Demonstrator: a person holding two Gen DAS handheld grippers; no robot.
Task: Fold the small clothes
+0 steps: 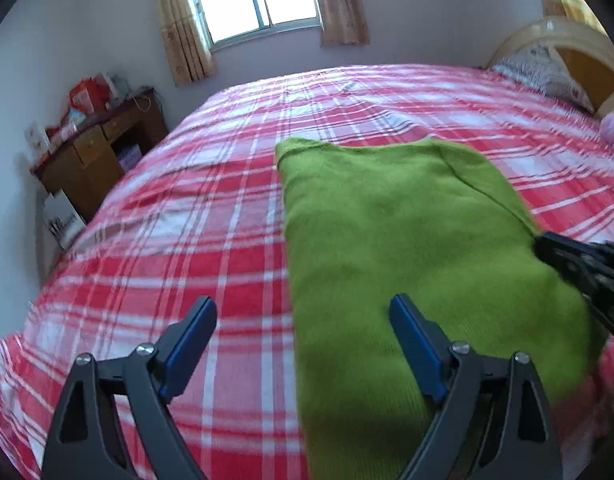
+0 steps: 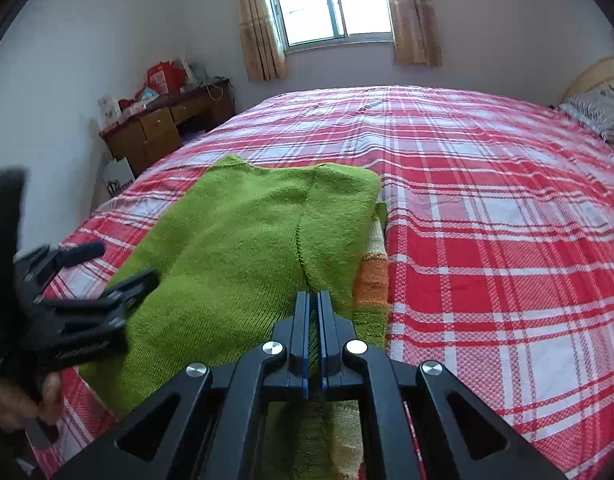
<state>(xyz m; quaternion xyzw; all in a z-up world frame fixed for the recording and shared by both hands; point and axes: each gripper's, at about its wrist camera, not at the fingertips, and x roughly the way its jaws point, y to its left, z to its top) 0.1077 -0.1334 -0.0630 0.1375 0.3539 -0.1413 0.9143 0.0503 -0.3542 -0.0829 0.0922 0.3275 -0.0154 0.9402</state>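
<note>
A green knitted sweater (image 1: 387, 220) (image 2: 247, 232) lies flat on the red plaid bed (image 1: 187, 220) (image 2: 487, 220). An orange and cream striped part (image 2: 373, 276) shows under its right edge. My left gripper (image 1: 303, 304) stands open above the sweater's left edge, one finger over the knit and the other over the sheet. It appears blurred at the left of the right wrist view (image 2: 115, 266). My right gripper (image 2: 314, 296) is shut at the sweater's near right side, with green knit pinched between its pads. Its tip shows at the sweater's right edge (image 1: 547, 244).
A wooden desk (image 1: 95, 148) (image 2: 159, 128) with clutter stands left of the bed under the curtained window (image 2: 331, 4). A pillow (image 1: 547, 76) (image 2: 599, 116) and a headboard (image 1: 579, 48) lie at the far right. A person's hand (image 2: 23, 400) holds the left gripper.
</note>
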